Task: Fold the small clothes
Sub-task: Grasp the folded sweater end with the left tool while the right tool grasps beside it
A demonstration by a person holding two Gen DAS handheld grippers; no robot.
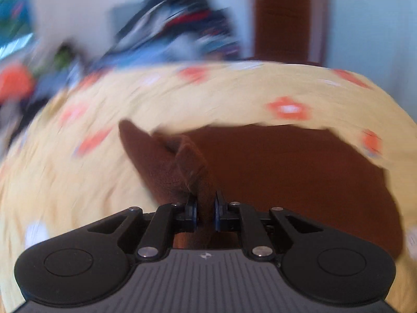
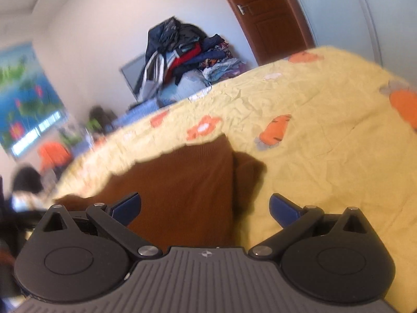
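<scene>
A small brown knit garment (image 1: 299, 177) lies on a yellow bedspread with orange flower and carrot prints (image 1: 78, 182). My left gripper (image 1: 206, 208) is shut on a bunched fold of the brown garment, which rises up between the pads. The left wrist view is blurred by motion. In the right wrist view the brown garment (image 2: 187, 190) lies flat just ahead of my right gripper (image 2: 206, 208), which is open and empty, its blue pads wide apart above the cloth's near edge. The bedspread (image 2: 325, 143) fills the right side.
A tall pile of dark and coloured clothes (image 2: 179, 52) sits beyond the far edge of the bed against the white wall. A brown wooden door (image 2: 263, 13) stands at the back right. A blue picture (image 2: 23, 96) hangs at left.
</scene>
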